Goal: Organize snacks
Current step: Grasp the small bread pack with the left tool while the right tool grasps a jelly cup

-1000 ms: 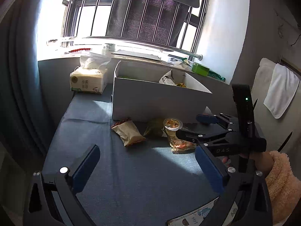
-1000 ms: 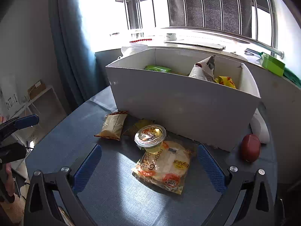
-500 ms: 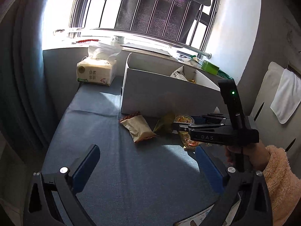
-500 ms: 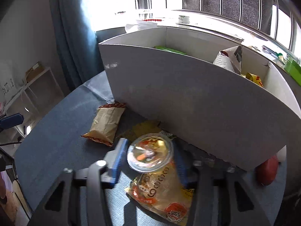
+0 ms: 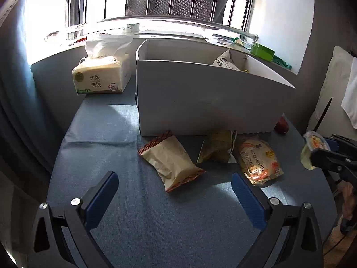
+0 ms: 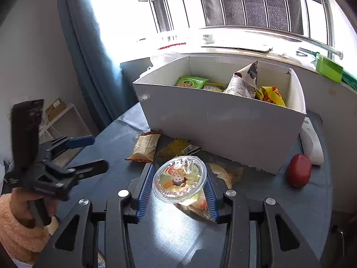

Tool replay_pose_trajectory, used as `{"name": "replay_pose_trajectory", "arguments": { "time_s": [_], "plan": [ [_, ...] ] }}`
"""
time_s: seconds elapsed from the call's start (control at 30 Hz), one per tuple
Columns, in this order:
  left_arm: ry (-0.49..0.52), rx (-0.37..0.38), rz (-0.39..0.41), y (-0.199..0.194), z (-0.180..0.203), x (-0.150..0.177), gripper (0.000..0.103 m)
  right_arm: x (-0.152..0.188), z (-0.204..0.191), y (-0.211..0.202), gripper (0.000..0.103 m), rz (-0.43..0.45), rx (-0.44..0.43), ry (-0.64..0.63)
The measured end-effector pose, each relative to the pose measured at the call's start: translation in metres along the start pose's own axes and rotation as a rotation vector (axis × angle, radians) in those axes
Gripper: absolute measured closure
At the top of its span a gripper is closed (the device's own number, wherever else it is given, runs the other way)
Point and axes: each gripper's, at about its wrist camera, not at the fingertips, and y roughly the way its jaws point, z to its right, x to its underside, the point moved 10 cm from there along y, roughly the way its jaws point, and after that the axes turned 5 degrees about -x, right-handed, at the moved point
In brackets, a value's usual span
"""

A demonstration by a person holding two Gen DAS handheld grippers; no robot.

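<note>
My right gripper [image 6: 178,187] is shut on a clear jelly cup [image 6: 179,181] with a printed foil lid, held above the blue table. In the left wrist view the same cup [image 5: 313,143] hangs at the right edge. My left gripper [image 5: 175,196] is open over the table, just short of a tan snack packet [image 5: 171,158]. Beside the packet lie a yellow-green packet [image 5: 217,147] and a clear bag of round cakes [image 5: 258,158]. Behind them stands the white box [image 6: 223,120] holding several snacks.
A tissue pack [image 5: 100,76] sits left of the box by the window sill. A red round object [image 6: 299,173] and a white object [image 6: 311,143] lie at the box's right end. A green container [image 6: 329,69] rests on the sill.
The right gripper closed on the jelly cup and lifted it off the bag of cakes. The left gripper moved forward and down toward the packets.
</note>
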Motion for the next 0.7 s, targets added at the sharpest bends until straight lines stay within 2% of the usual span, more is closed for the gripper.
{"name": "replay_pose_trajectory", "arguments": {
  "time_s": [0.1, 0.2, 0.27, 0.3, 0.33, 0.43, 0.57, 0.7],
  "plan": [
    [-0.052, -0.036, -0.052, 0.032, -0.011, -0.007, 0.0, 0.009, -0.001, -0.026, 0.056, 0.033, 0.008, 0.031],
    [-0.098, -0.114, -0.123, 0.059, -0.023, -0.005, 0.002, 0.018, 0.0, -0.048, 0.056, 0.064, 0.036, 0.068],
    [-0.077, -0.148, -0.114, 0.067, -0.021, -0.008, 0.005, 0.024, 0.0, -0.059, 0.056, 0.076, 0.037, 0.088],
    [-0.047, -0.162, -0.111, 0.069, -0.017, -0.01, 0.01, 0.026, -0.001, -0.062, 0.056, 0.078, 0.043, 0.088],
    [-0.015, -0.165, -0.097, 0.068, -0.012, -0.011, 0.027, 0.028, -0.001, -0.066, 0.056, 0.083, 0.052, 0.087],
    [0.028, -0.123, -0.085, 0.06, -0.001, -0.009, 0.058, 0.033, -0.003, -0.068, 0.056, 0.072, 0.06, 0.072],
    [0.031, -0.043, -0.053, 0.037, 0.002, 0.001, 0.059, 0.035, -0.002, -0.068, 0.056, 0.074, 0.036, 0.094],
    [0.014, 0.034, 0.031, -0.009, 0.003, -0.01, 0.059, 0.031, 0.001, -0.067, 0.056, 0.079, 0.018, 0.137]
  ]
}}
